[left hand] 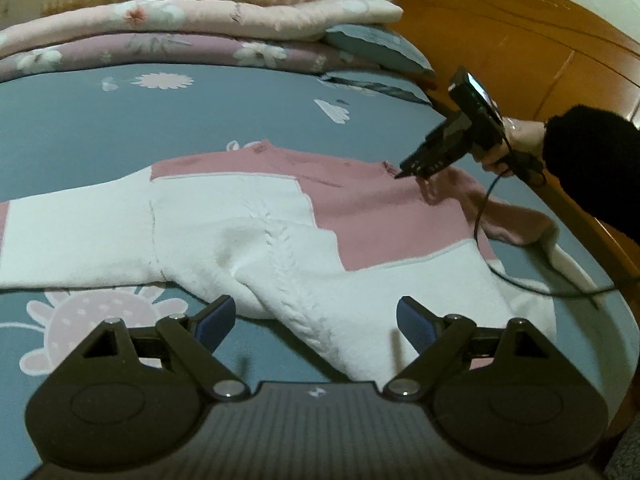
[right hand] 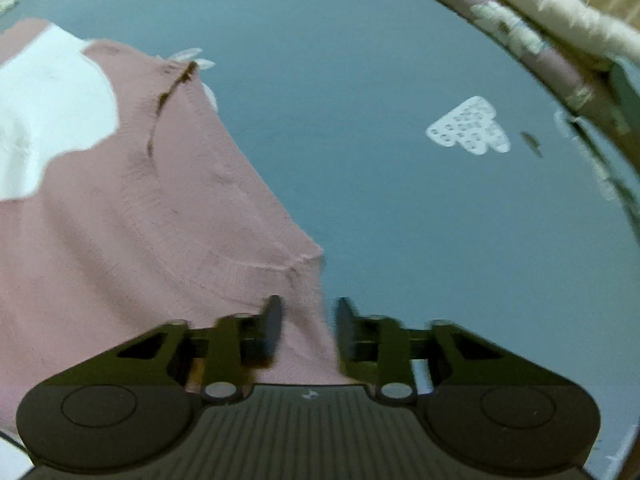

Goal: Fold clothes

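the sweater (left hand: 280,216) is pink and white; it lies spread out on my blue bed sheet (left hand: 120,120) with flower shapes on it; one white sleeve reaches out to the left side in the left camera view; my left gripper (left hand: 316,322) is wide apart and holds nothing; it hangs just over the white bottom part of the sweater; my right gripper (right hand: 306,330) is by the pink shoulder; its fingers (right hand: 274,328) have pink cloth between them and pinch it tight; my hand (left hand: 516,148) in a black fuzzy sleeve (left hand: 592,168) holds that gripper; folded blankets (left hand: 180,36) sit at the far edge of the bed; a brown wood headboard (left hand: 540,52) stands on the right.
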`<action>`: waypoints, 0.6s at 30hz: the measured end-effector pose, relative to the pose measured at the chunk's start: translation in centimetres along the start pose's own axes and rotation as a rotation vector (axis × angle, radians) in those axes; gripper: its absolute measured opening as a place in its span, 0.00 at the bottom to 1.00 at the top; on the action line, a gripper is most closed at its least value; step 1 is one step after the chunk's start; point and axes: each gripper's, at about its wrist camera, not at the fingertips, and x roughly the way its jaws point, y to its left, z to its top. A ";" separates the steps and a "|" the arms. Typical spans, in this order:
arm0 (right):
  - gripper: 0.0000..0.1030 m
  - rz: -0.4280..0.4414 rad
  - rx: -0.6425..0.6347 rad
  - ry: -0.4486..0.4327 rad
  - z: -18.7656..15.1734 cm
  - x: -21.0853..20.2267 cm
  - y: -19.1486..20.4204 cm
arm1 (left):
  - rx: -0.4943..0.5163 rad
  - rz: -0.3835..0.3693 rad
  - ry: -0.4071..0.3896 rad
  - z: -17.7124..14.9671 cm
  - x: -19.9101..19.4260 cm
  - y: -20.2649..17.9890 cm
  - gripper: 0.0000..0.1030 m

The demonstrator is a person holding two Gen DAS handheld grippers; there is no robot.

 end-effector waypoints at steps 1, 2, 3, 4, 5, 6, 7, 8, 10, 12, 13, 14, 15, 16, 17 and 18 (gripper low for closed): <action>0.12 0.013 -0.002 -0.015 -0.1 -0.1 0.2 | -0.010 0.007 -0.008 0.0 0.0 -0.1 0.85; 0.12 -0.003 -0.027 -0.023 -0.2 -0.3 0.5 | -0.021 0.015 -0.016 -0.1 0.1 -0.2 0.85; 0.12 -0.016 -0.034 -0.037 -0.1 -0.4 0.5 | -0.031 0.022 -0.024 -0.1 0.1 -0.4 0.85; 0.12 -0.024 -0.013 -0.062 0.0 -0.6 0.2 | -0.034 0.024 -0.027 0.0 0.2 -0.5 0.85; 0.12 -0.035 0.009 -0.101 0.2 -0.9 -0.2 | -0.036 0.025 -0.031 0.2 0.2 -0.6 0.85; 0.11 -0.041 0.035 -0.131 0.5 -1.2 -0.6 | -0.036 0.024 -0.034 0.4 0.3 -0.7 0.85; 0.11 -0.048 0.062 -0.161 0.8 -1.4 -1.1 | -0.031 0.029 -0.035 0.7 0.5 -0.8 0.85; 0.12 -0.052 0.077 -0.179 1.1 -1.3 -1.3 | -0.026 0.036 -0.036 0.9 0.6 -0.9 0.85; 0.12 -0.057 0.094 -0.172 1.4 -0.4 -1.3 | -0.025 0.063 -0.039 1.5 0.9 -1.0 0.85; 0.14 -0.073 0.095 -0.132 1.2 0.9 -0.8 | -0.034 0.058 -0.040 2.1 0.9 -0.8 0.85; 0.16 -0.081 0.096 -0.138 1.0 1.0 -0.6 | -0.040 0.052 -0.042 2.3 0.9 -0.7 0.85; 0.19 -0.095 0.119 -0.155 0.8 0.4 -0.5 | -0.042 0.040 -0.041 2.6 1.0 -0.5 0.85; 0.25 -0.109 0.142 -0.173 0.6 -0.1 -0.3 | -0.039 0.026 -0.038 2.9 1.0 -0.3 0.85; 0.25 -0.111 0.163 -0.197 0.4 -0.9 -0.2 | -0.030 0.018 -0.035 3.3 1.1 -0.1 0.85; 0.25 -0.094 0.179 -0.225 0.2 -1.8 0.1 | -0.022 0.016 -0.032 3.7 1.4 0.1 0.85; 0.28 -0.078 0.194 -0.252 0.0 -2.6 0.3 | -0.016 0.012 -0.025 4.3 1.8 0.4 0.85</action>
